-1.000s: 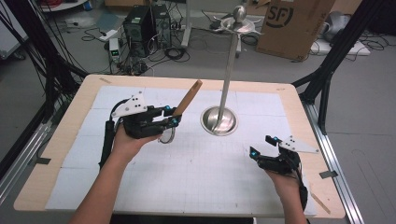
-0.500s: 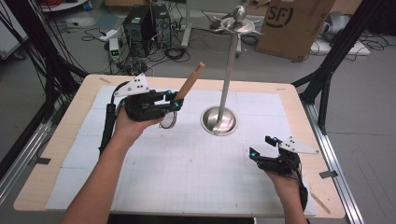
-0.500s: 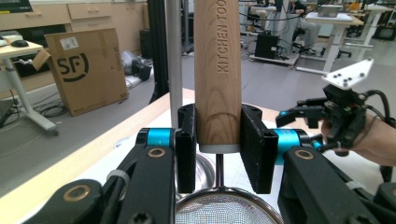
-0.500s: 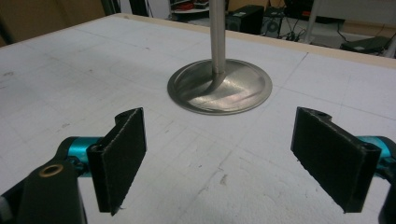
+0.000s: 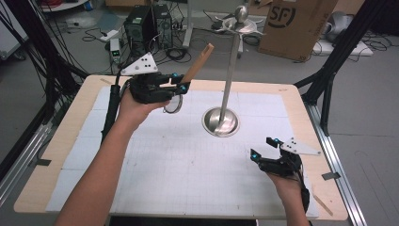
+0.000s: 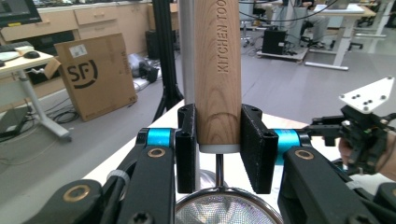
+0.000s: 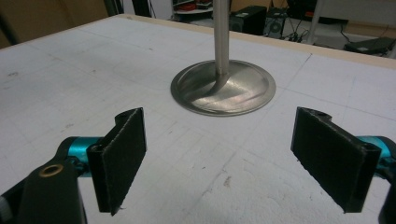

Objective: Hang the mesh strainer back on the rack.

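Observation:
My left gripper (image 5: 181, 85) is shut on the wooden handle (image 5: 197, 63) of a small metal strainer, held in the air over the table's back left. The handle points up and to the right; the mesh bowl (image 5: 173, 103) hangs below the jaws. In the left gripper view both pads (image 6: 254, 144) press on the handle (image 6: 218, 70), with the mesh (image 6: 228, 210) beneath. To the right stands a metal stand (image 5: 230, 70) on a round base (image 5: 221, 121), with hooks at its top. My right gripper (image 5: 262, 147) rests open near the front right, its jaws (image 7: 233, 158) wide apart and facing the base (image 7: 223, 87).
A white gridded mat (image 5: 188, 169) covers the wooden table (image 5: 61, 141). Black frame posts (image 5: 329, 80) stand at the table's sides. A cardboard box (image 5: 296, 26) and computer gear (image 5: 146, 23) sit on the floor beyond the far edge.
My left hand has risen and drifted toward the far edge with the strainer, so the handle tip now stands higher beside the stand's pole. The right hand has stayed put.

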The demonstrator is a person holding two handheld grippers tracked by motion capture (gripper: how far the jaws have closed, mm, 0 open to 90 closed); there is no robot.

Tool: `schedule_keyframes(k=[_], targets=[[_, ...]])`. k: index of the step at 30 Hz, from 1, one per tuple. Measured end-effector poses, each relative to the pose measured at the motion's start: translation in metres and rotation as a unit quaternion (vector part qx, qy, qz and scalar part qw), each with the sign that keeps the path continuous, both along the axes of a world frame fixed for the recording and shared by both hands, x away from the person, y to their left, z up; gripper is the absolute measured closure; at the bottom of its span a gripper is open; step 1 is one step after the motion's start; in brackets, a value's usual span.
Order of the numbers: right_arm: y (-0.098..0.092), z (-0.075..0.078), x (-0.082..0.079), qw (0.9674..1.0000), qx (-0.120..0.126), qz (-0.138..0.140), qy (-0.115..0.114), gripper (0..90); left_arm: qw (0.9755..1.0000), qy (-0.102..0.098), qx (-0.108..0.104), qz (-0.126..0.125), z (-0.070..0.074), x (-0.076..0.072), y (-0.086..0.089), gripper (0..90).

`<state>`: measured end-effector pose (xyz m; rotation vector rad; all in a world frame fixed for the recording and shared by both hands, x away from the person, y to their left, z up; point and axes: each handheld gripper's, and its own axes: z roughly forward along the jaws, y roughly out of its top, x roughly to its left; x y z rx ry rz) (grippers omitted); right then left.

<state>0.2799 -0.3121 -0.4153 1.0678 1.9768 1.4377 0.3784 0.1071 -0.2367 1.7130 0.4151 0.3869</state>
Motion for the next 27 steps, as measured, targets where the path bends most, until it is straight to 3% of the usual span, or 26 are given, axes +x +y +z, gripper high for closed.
schedule_keyframes(k=[9,16,21,27], targets=[[0.001,-0.001,0.000,1.0000,-0.002,0.000,0.002,17.4,0.9999,0.003,-0.008,-0.006,0.008,0.012,0.001,69.1],[0.000,-0.001,0.000,1.0000,0.001,-0.001,0.002,17.4,1.0000,-0.003,-0.005,-0.005,0.024,0.019,-0.006,69.1],[0.001,-0.001,0.000,1.0000,-0.001,0.002,0.003,17.4,0.9999,-0.007,0.007,0.006,0.033,0.023,-0.014,69.1],[-0.001,-0.001,0.000,1.0000,0.004,0.002,0.001,17.3,0.9999,-0.006,0.001,0.011,0.035,0.024,-0.015,69.1]])
